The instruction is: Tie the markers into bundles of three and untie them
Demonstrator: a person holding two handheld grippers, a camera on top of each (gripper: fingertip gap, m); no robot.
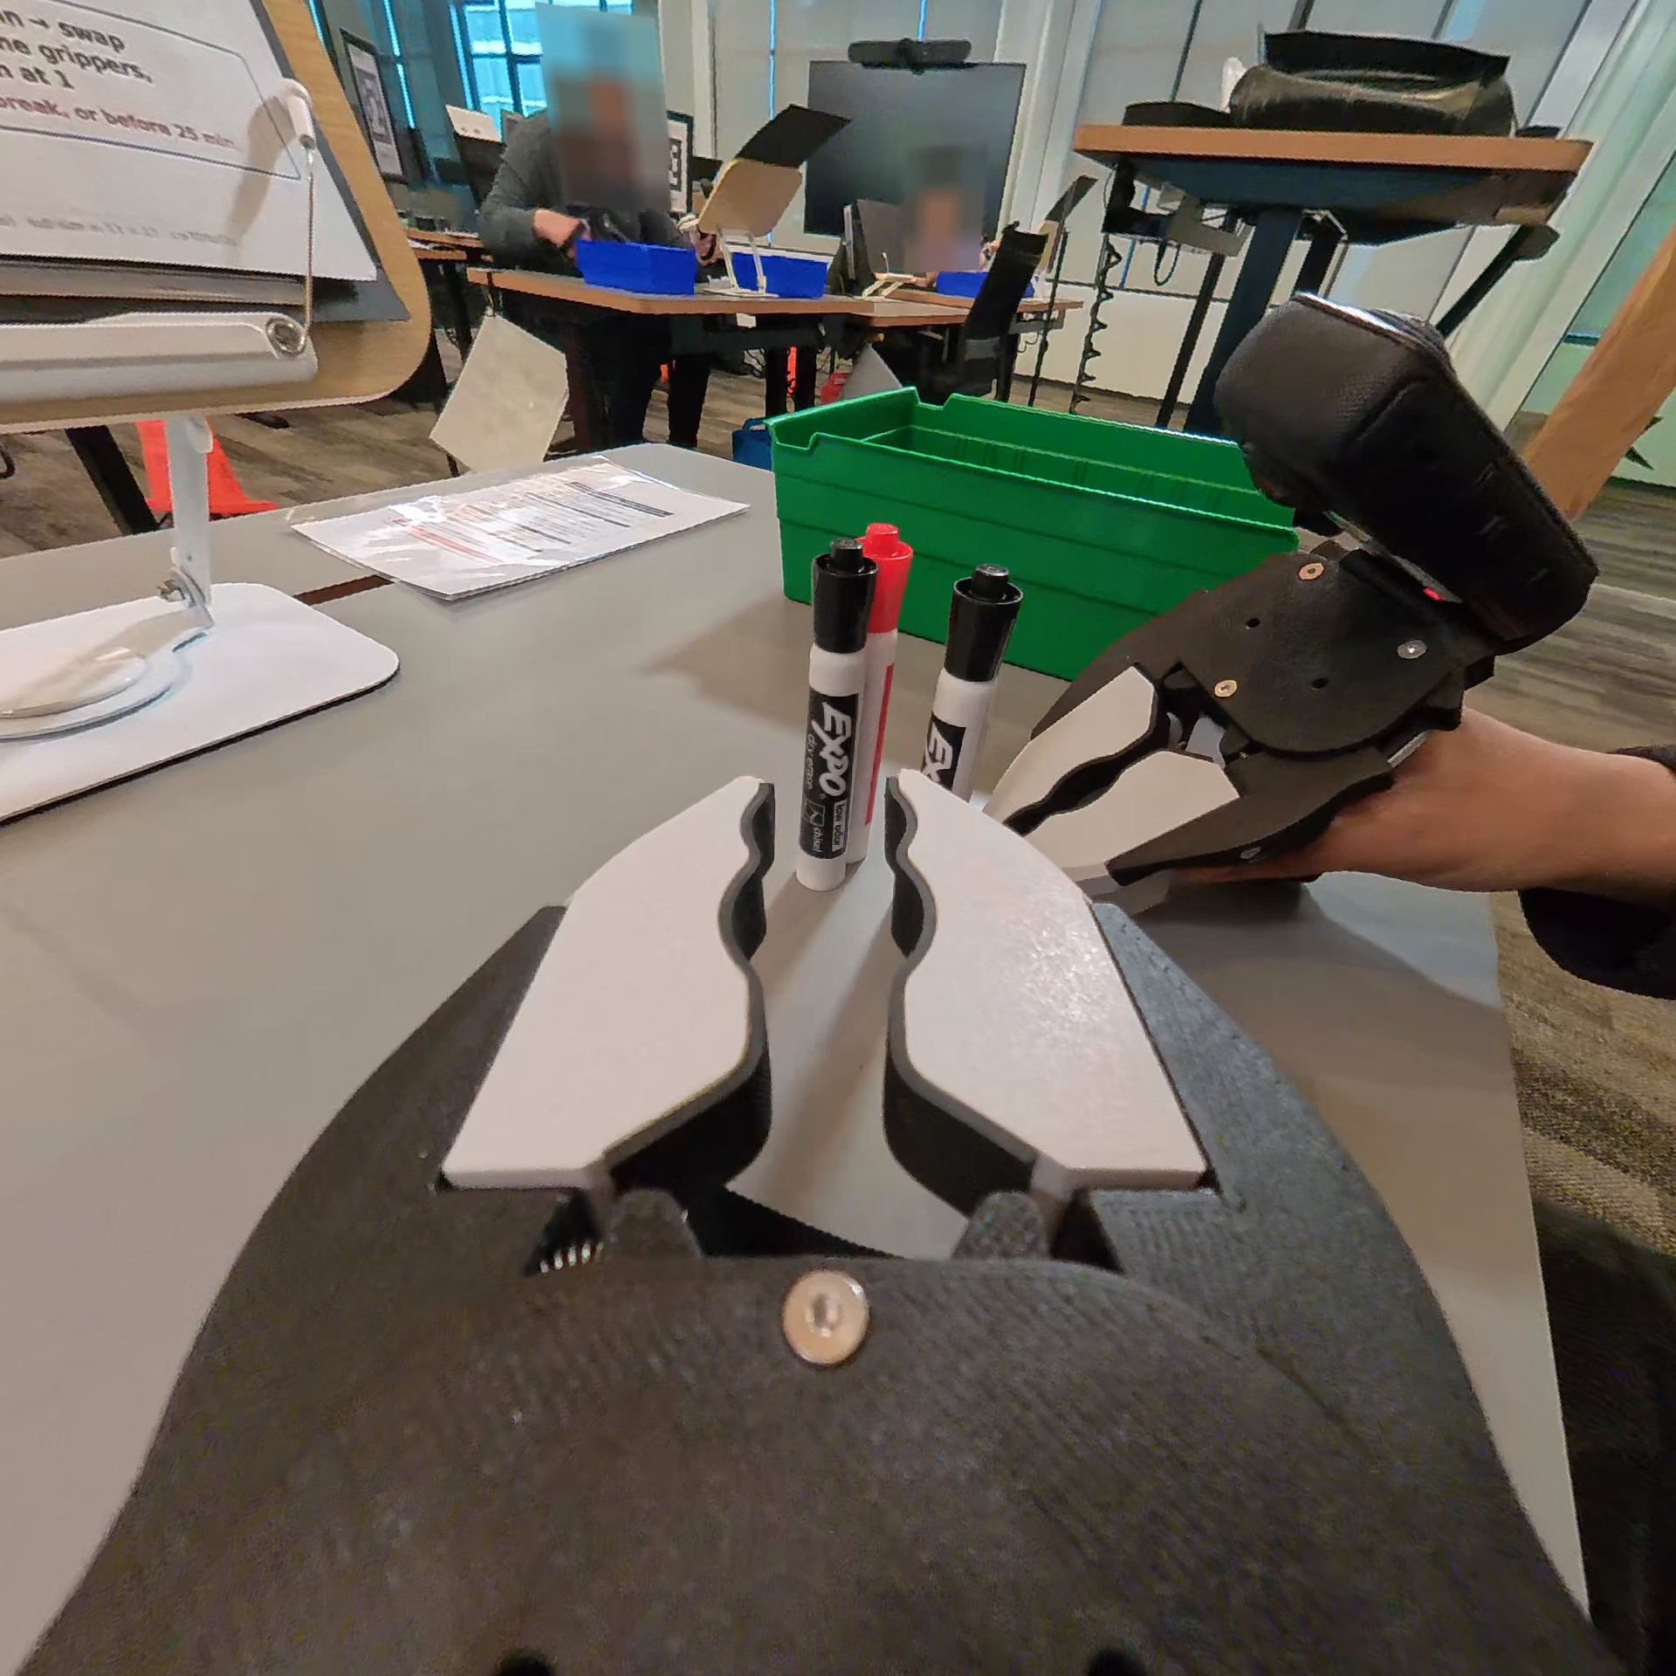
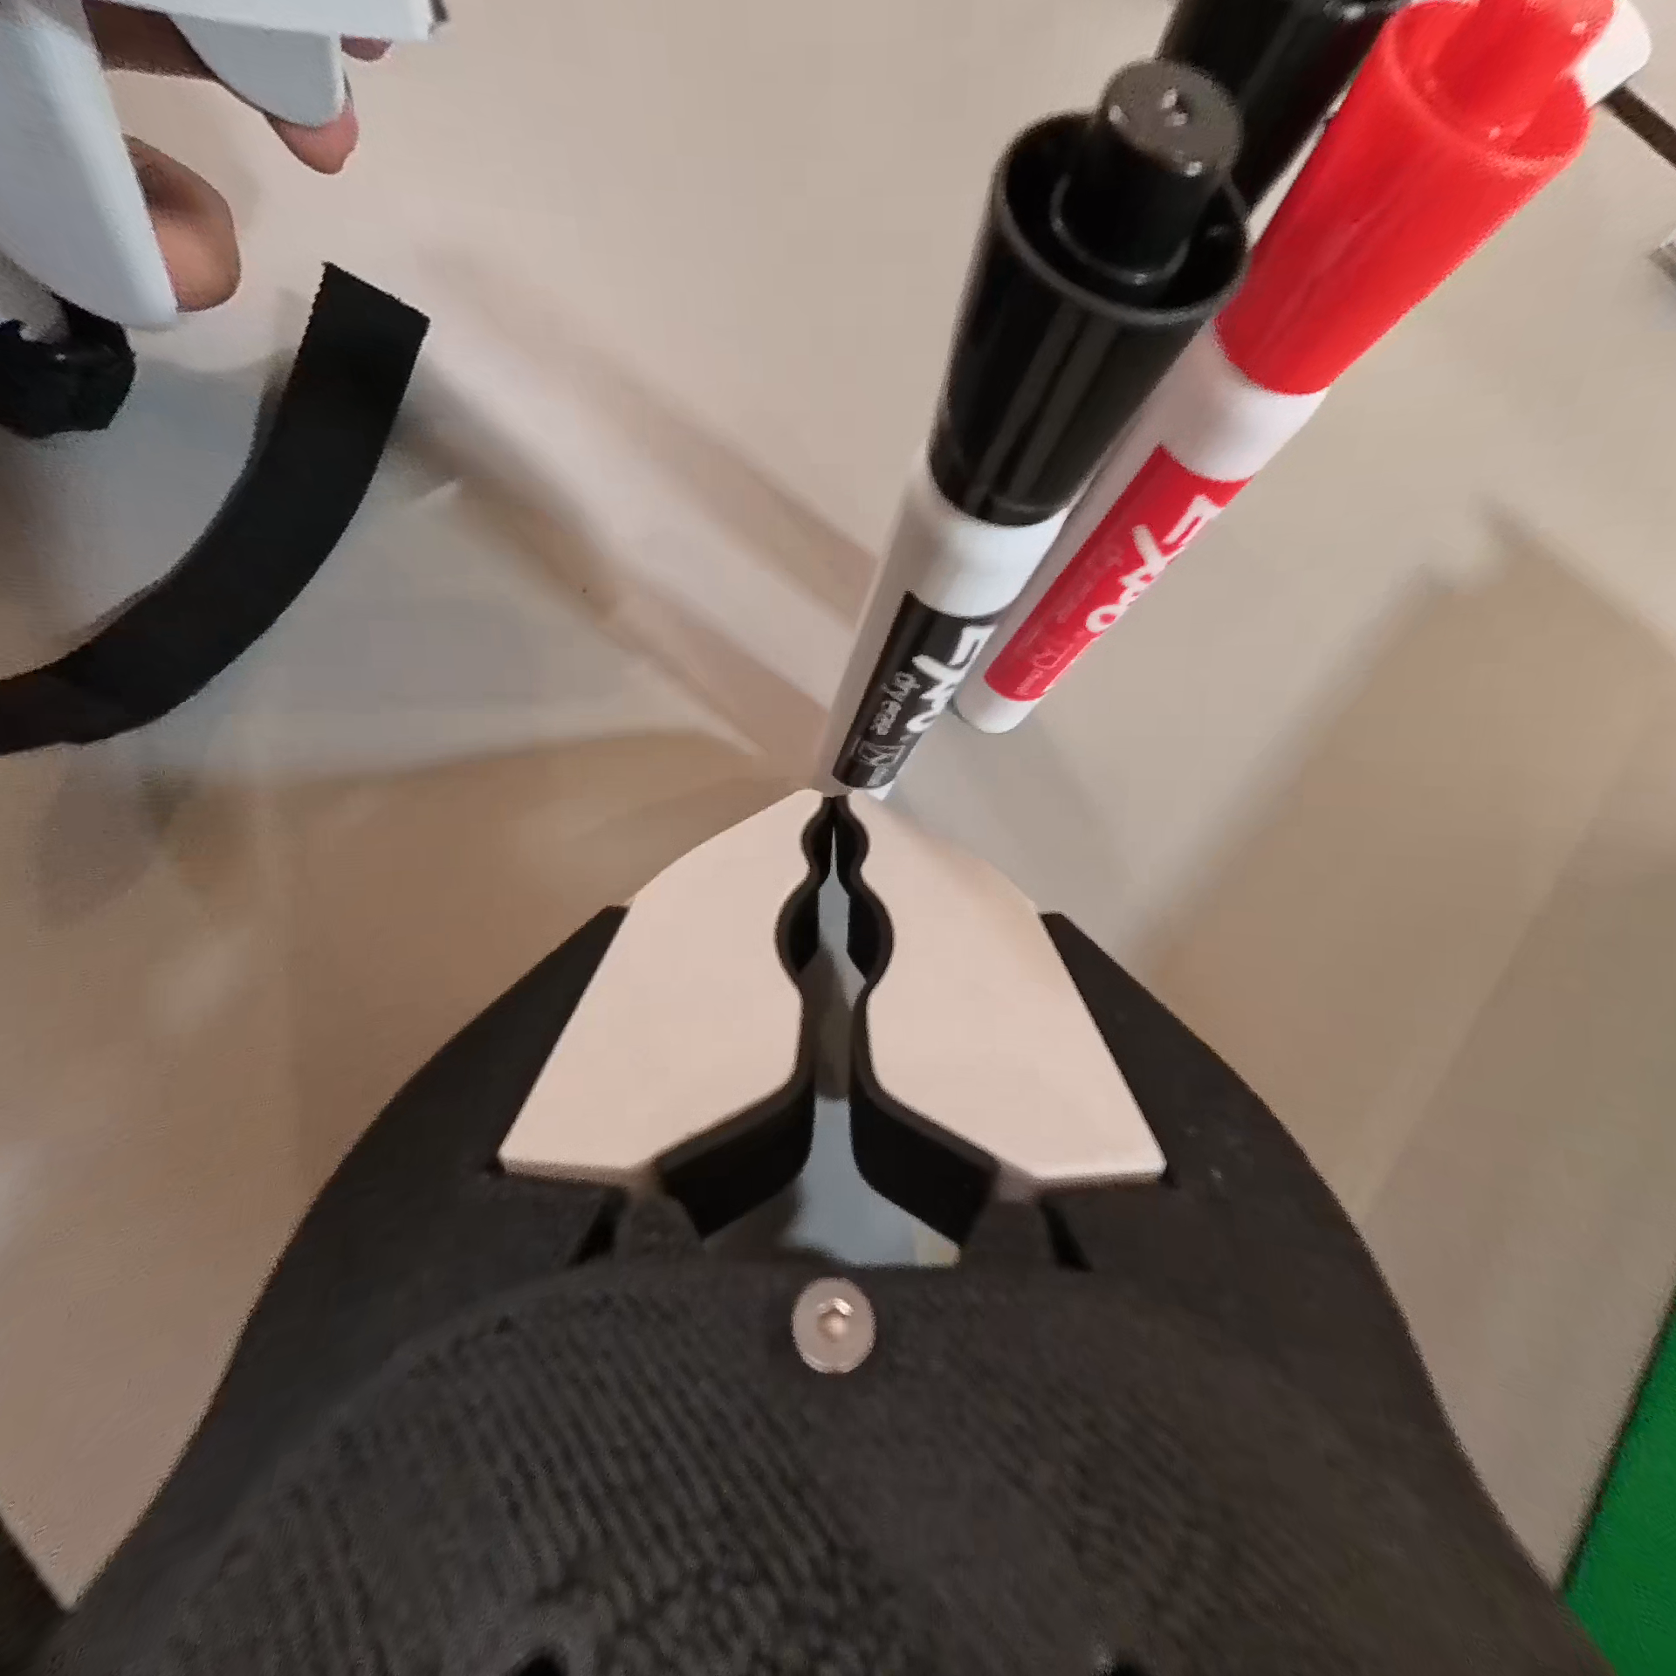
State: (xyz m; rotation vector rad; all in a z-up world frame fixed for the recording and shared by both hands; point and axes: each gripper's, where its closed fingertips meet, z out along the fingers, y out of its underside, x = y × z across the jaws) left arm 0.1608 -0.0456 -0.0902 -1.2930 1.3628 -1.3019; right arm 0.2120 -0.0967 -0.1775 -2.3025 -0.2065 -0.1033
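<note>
Standing markers crowd green bin's wall.

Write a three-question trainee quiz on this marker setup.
1. True or false: all three markers stand upright on the table.
2. What are the cap colours? A) two black, one red B) three black C) two red, one black
3. Which are open, the left tongs or the right tongs?
Key: 1 true; 2 A; 3 the left tongs.
</note>
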